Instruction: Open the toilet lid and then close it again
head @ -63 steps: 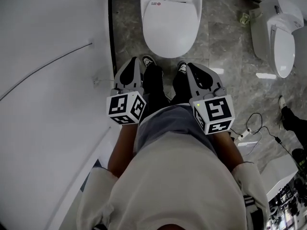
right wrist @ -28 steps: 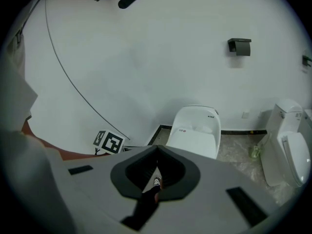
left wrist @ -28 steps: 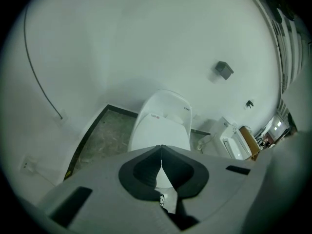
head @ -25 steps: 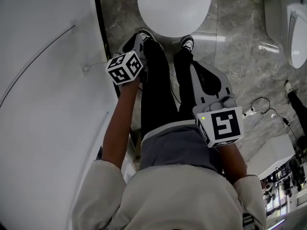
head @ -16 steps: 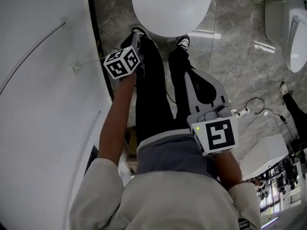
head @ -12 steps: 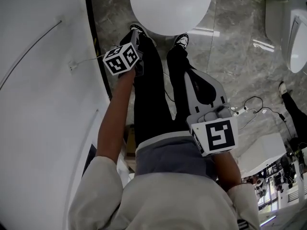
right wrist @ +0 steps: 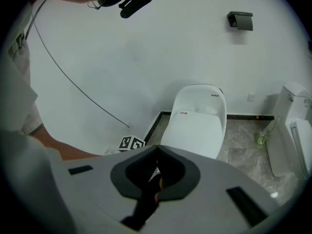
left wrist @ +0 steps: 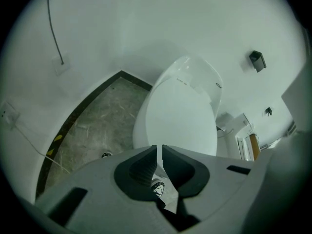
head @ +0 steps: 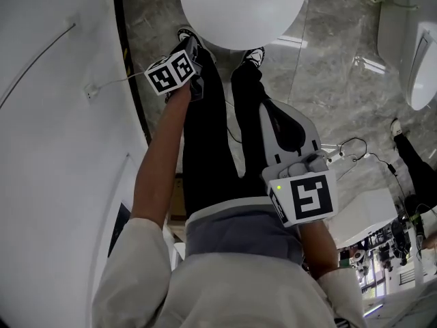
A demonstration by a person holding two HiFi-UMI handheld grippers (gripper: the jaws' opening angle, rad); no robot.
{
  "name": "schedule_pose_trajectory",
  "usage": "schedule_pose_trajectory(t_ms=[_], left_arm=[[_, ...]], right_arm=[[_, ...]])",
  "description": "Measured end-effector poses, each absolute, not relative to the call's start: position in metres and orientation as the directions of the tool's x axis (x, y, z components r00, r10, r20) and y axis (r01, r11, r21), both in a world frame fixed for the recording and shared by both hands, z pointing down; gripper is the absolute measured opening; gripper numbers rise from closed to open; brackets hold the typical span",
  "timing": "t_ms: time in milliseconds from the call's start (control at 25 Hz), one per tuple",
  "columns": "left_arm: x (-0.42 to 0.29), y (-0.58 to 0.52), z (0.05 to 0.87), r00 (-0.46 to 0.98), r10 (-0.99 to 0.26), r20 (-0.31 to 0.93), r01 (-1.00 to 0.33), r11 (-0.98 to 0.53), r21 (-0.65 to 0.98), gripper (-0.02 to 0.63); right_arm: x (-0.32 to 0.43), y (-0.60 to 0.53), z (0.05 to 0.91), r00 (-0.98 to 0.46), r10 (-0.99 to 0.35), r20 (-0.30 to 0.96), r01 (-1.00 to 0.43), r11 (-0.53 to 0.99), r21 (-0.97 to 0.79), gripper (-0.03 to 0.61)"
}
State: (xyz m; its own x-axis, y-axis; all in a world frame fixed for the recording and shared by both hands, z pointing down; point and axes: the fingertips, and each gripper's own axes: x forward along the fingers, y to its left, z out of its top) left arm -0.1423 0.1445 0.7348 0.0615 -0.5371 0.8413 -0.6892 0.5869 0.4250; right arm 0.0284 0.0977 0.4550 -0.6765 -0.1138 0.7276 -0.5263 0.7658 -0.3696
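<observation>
The white toilet stands in front of me with its lid down. In the head view my left gripper hangs low by the bowl's front left edge, above my left shoe. It is shut with nothing between its pads, and in the left gripper view its tips point at the lid's front rim. My right gripper is held higher and nearer my body, over my right leg. Its jaws meet at the tips and hold nothing. The lid also shows in the right gripper view.
A white wall with a black floor strip runs close on the left, a thin cable leading from it. A second toilet stands at the right. Cables and a white box lie on the marble floor at the right.
My left gripper has gone down and forward to the toilet's front edge. The right gripper has sunk a little. The toilet has slid up in the head view.
</observation>
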Motion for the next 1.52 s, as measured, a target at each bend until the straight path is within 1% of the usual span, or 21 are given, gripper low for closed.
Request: schedule_pose_trajectory(t_ms=[200, 320, 520, 760, 1000, 1280, 1520], left_arm=[[-0.144, 0.144, 0.755, 0.074, -0.531, 0.844, -0.653, 0.614, 0.444, 0.018], [-0.143, 0.143, 0.765, 0.094, -0.532, 0.842, -0.616, 0.633, 0.469, 0.062], [-0.134, 0.138, 0.779, 0.137, -0.53, 0.837, -0.569, 0.649, 0.505, 0.105], [-0.123, 0.13, 0.787, 0.187, -0.553, 0.812, -0.528, 0.64, 0.558, 0.138], [-0.12, 0.128, 0.79, 0.187, -0.543, 0.819, -0.528, 0.648, 0.55, 0.14], [-0.115, 0.126, 0.786, 0.18, -0.505, 0.844, -0.634, 0.597, 0.492, 0.149], [-0.114, 0.127, 0.779, 0.182, -0.513, 0.839, -0.639, 0.587, 0.497, 0.153]], right_arm=[[0.026, 0.1, 0.465, -0.667, -0.101, 0.738, -0.53, 0.761, -0.375, 0.009], [0.025, 0.1, 0.468, -0.661, -0.095, 0.744, -0.534, 0.756, -0.378, 0.009], [0.026, 0.092, 0.473, -0.66, -0.095, 0.746, -0.541, 0.749, -0.383, 0.009], [0.028, 0.093, 0.477, -0.646, -0.092, 0.758, -0.554, 0.739, -0.382, 0.011], [0.03, 0.094, 0.479, -0.641, -0.093, 0.762, -0.562, 0.733, -0.383, 0.009], [0.029, 0.098, 0.481, -0.642, -0.081, 0.762, -0.557, 0.733, -0.392, 0.009], [0.028, 0.098, 0.48, -0.643, -0.082, 0.762, -0.558, 0.731, -0.392, 0.009]])
